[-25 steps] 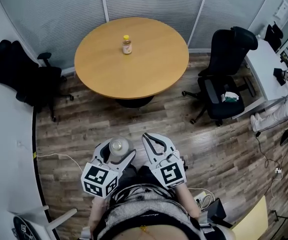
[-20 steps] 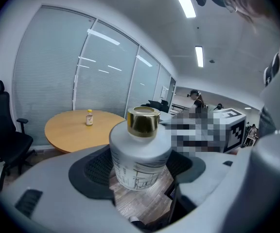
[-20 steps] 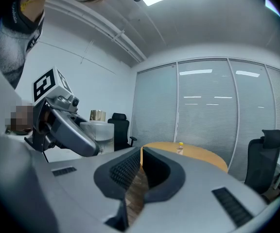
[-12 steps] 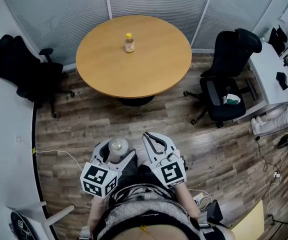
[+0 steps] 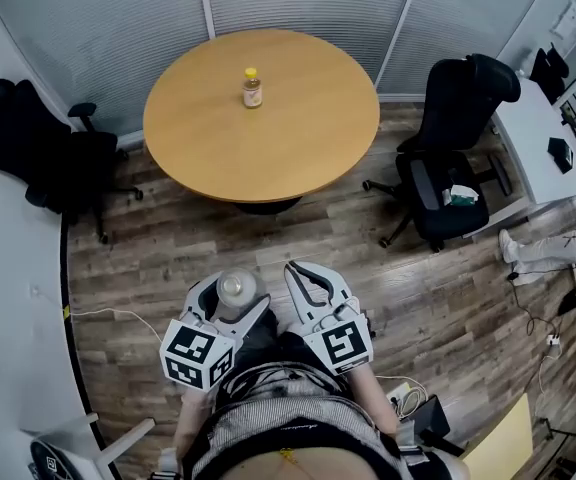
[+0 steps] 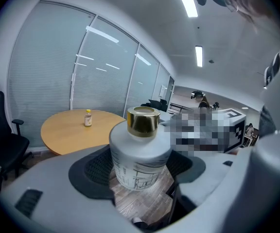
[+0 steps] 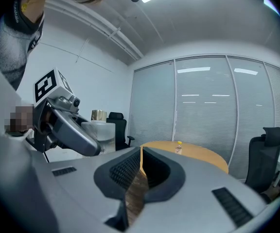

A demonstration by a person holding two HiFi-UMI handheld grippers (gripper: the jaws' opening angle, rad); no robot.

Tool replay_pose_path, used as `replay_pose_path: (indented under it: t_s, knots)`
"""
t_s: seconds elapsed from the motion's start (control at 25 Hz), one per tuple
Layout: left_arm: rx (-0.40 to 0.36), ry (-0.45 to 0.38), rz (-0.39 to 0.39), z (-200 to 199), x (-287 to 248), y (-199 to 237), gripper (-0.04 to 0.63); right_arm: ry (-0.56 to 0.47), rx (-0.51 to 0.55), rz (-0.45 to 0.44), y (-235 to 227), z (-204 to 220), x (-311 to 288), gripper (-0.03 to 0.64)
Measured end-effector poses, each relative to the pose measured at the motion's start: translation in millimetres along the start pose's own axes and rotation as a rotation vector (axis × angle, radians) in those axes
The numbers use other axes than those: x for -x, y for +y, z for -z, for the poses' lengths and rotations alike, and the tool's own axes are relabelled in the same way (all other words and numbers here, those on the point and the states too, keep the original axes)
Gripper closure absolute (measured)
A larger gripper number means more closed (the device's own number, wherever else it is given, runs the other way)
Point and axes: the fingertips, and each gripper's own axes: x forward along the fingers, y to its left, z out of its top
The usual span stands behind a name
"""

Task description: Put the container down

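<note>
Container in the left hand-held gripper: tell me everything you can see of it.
The container is a squat, round, frosted-white bottle with a shiny gold cap and a dark line drawing printed low on its side. It stands upright, clamped between the pads of the left hand-held gripper, held in the air over the wood floor, short of the round table.

Ahead of the left gripper (image 5: 233,300), whose jaw gap is filled by a frosted white gold-capped container (image 5: 235,286): bare wood-plank floor (image 5: 268,243), open as far as the round light-wood table (image 5: 298,148). Tabletop bare except for one small yellow-capped bottle (image 5: 253,88) toward the far side. Flanks: black castor chair (image 5: 53,158) well off left, black high-backed office chair (image 5: 453,158) well off right, right gripper (image 5: 295,273) just beside.
</note>
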Motion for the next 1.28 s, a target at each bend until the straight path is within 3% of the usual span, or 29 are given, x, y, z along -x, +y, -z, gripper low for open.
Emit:
replay_pose_path:
  t_s: [0.12, 0.4, 1.28]
  knots:
    - [-0.012, 0.003, 0.025, -6, -8, 11, 0.256, 0.011, 0.032, 0.007, -5, 0, -13, 0.591]
    - [-0.035, 0.009, 0.068, -23, -26, 39, 0.256, 0.017, -0.002, 0.044, -20, -8, -45, 0.591]
    - [-0.058, 0.014, 0.121, -52, -58, 116, 0.256, 0.027, 0.002, 0.103, -45, -17, -126, 0.591]
